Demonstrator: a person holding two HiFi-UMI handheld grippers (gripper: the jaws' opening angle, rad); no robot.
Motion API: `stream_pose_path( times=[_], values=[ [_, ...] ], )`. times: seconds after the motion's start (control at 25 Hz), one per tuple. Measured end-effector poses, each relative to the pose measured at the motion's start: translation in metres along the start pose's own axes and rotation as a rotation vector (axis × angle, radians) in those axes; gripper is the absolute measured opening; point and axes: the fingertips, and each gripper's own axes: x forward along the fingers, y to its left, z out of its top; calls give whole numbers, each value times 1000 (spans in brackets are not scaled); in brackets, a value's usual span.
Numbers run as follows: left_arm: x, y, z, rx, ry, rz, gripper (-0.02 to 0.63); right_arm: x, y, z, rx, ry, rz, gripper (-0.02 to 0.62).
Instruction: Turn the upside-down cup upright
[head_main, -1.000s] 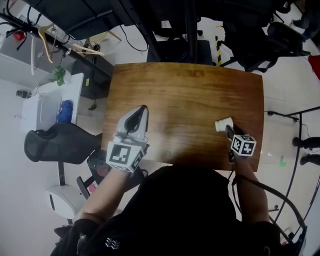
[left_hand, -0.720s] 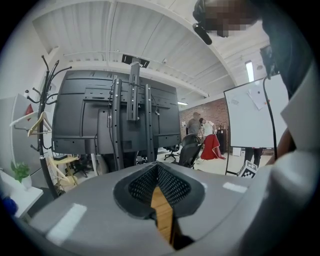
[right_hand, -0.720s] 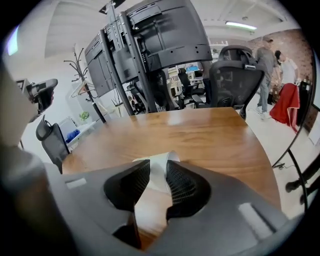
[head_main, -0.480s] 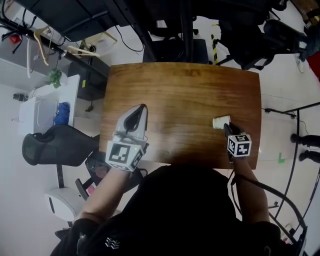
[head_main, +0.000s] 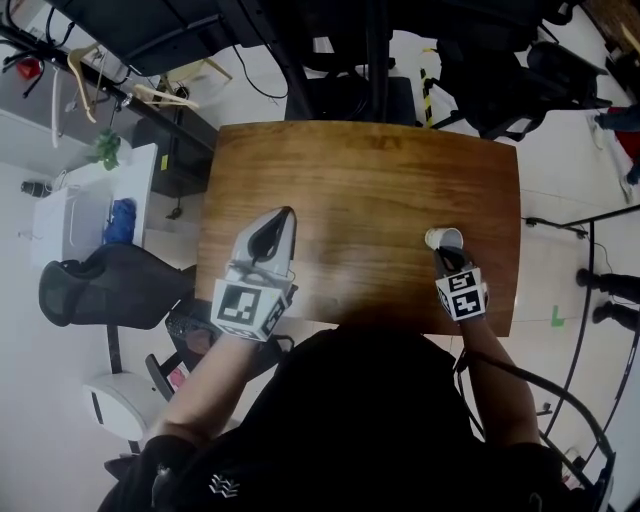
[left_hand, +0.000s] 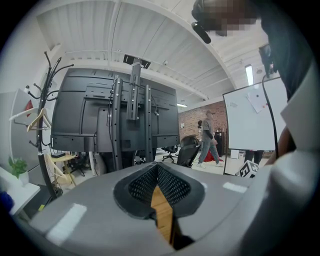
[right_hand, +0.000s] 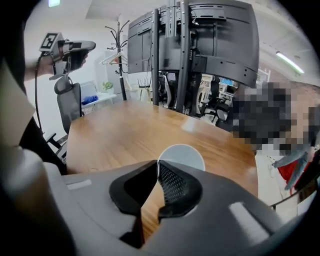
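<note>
**Right gripper pinches the cup's rim near the worktop's right edge**

The white cup (head_main: 444, 238) sits at the right side of the wooden worktop (head_main: 370, 180), about halfway back and close to the right edge. From above, its mouth shows as a round opening with a darker inside, turned upward. I can't tell whether its base rests on the wood.

The right gripper (head_main: 441, 256) reaches in from the near side and points steeply down. Its jaws have just been closing and now sit nearly together, with the near wall of the cup (right_hand: 182, 151) caught between them at the rim. In the right gripper view the tips of the right gripper (right_hand: 156, 167) meet on that edge, the mesh pad (right_hand: 172, 187) lying over the pale round of the cup. The marker cube (head_main: 461, 294) sits just behind, toward the person.

The left gripper (head_main: 285, 218) hangs over the left part of the worktop, well apart from the cup and roughly level. Its own view shows the left gripper (left_hand: 157, 170) with its tips touching and nothing held; only a strip of wood shows in the gap below them.
</note>
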Motion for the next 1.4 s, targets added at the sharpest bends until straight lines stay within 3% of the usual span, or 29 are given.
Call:
stream_pose_path(
  times=[0.48, 0.6, 0.84, 0.96, 1.24, 1.4],
  values=[
    [-19, 16, 1, 6, 1, 41, 0, 18, 47, 4, -45, 53, 124, 39],
    [-23, 21, 0, 3, -2, 50, 0, 19, 48, 9, -26, 29, 126, 71],
    [-21, 21, -1, -9, -13, 40, 0, 9, 41, 23, -16, -25, 97, 72],
    [-15, 17, -1, -15, -17, 17, 0, -6, 34, 39, 23, -123, 77, 72],
    [4, -6, -12, -31, -9, -62, 0, -81, 25, 99, 220, -494, 128, 7],
    [21, -22, -38, -16, 33, -112, 0, -101, 29, 109, 127, -542, 85, 2]
  ],
)
